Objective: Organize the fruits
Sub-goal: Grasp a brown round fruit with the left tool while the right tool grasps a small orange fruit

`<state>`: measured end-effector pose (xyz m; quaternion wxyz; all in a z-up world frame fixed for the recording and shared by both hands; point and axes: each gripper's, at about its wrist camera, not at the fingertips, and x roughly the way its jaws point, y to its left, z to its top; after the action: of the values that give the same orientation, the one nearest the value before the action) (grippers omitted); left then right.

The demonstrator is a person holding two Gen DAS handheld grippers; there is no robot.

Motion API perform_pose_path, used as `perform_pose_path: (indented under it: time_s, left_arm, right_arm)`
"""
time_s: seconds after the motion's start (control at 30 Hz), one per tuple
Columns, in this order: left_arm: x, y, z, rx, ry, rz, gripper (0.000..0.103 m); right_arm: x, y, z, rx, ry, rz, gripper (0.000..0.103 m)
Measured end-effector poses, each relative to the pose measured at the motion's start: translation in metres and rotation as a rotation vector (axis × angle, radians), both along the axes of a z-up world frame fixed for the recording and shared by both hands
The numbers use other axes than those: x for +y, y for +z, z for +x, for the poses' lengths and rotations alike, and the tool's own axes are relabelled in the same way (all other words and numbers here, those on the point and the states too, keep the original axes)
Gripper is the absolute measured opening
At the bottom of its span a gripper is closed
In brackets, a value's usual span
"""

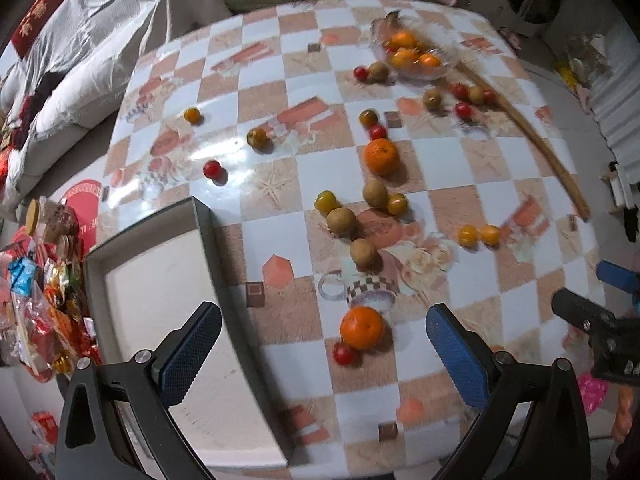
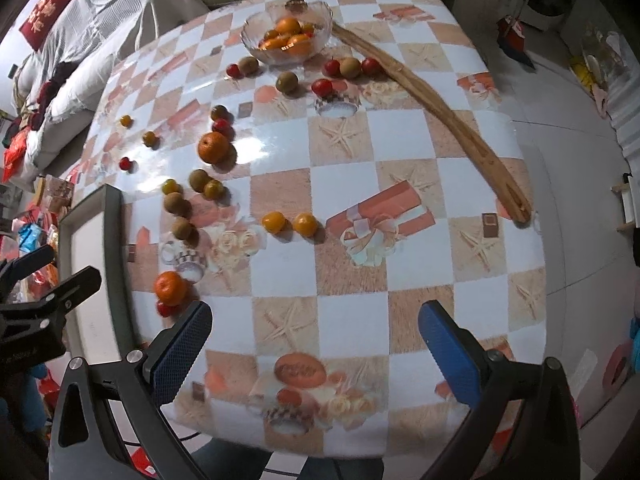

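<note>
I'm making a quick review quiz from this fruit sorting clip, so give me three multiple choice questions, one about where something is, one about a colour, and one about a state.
1. Where does the glass bowl stand?
A. at the far end of the table
B. inside the white tray
C. on the floor

2. What colour is the fruit touching the nearest orange?
A. green
B. red
C. purple

3. How is the left gripper?
A. shut on an orange
B. shut on a kiwi
C. open, holding nothing

Answers:
1. A, the bowl sits far up the table, beside the long wooden piece.
2. B, a small red fruit rests against it.
3. C, its fingers stand wide apart with only tabletop between them.
</note>
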<state>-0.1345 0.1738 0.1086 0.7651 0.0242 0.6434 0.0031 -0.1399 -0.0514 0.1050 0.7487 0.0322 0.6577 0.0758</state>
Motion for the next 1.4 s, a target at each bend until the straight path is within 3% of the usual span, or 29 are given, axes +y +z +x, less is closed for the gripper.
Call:
perform_pose_path:
  time_s: [0.3,0.37,0.43,0.5,0.63,0.7,0.73,0.83,1.03,1.4]
  left_arm:
    - [-0.011,-0.065,0.023,-0.005,0.044,0.010,0.103]
    - [-0.013,-0.076,0.026,-0.006,0.048,0.016,0.100]
    - [-0.016,-0.084,0.029,-0.007,0.050,0.026,0.090]
    - [-0.017,-0.090,0.031,-0.001,0.068,0.029,0.090]
    - [-0.014,-0.091,0.034,-0.023,0.110,0.021,0.090]
    - [-0.013,-0.093,0.037,-0.025,0.128,0.017,0.079]
    - [-0.012,-0.096,0.039,-0.019,0.132,0.010,0.069]
    - [-0.009,-0.101,0.040,-0.007,0.166,0.000,0.067]
    - [-0.011,-0.100,0.033,-0.046,0.144,-0.046,0.026]
    - [0.003,-0.073,0.009,-0.098,0.126,-0.110,0.026]
  right_arm:
    - [0.001,-0.053,0.019,-0.019,0.075,-0.023,0.102]
    - [0.004,-0.066,0.022,-0.031,0.102,-0.018,0.099]
    - [0.008,-0.078,0.027,-0.043,0.132,-0.018,0.087]
    - [0.012,-0.086,0.031,-0.050,0.155,-0.013,0.082]
    - [0.021,-0.091,0.036,-0.087,0.183,-0.016,0.080]
    - [0.026,-0.092,0.038,-0.099,0.194,-0.024,0.076]
    - [0.028,-0.091,0.039,-0.105,0.200,-0.030,0.072]
    - [0.034,-0.088,0.037,-0.114,0.232,-0.006,0.054]
    - [0.045,-0.087,0.027,-0.118,0.283,0.002,0.021]
    - [0.032,-0.073,0.032,-0.092,0.182,0.084,0.021]
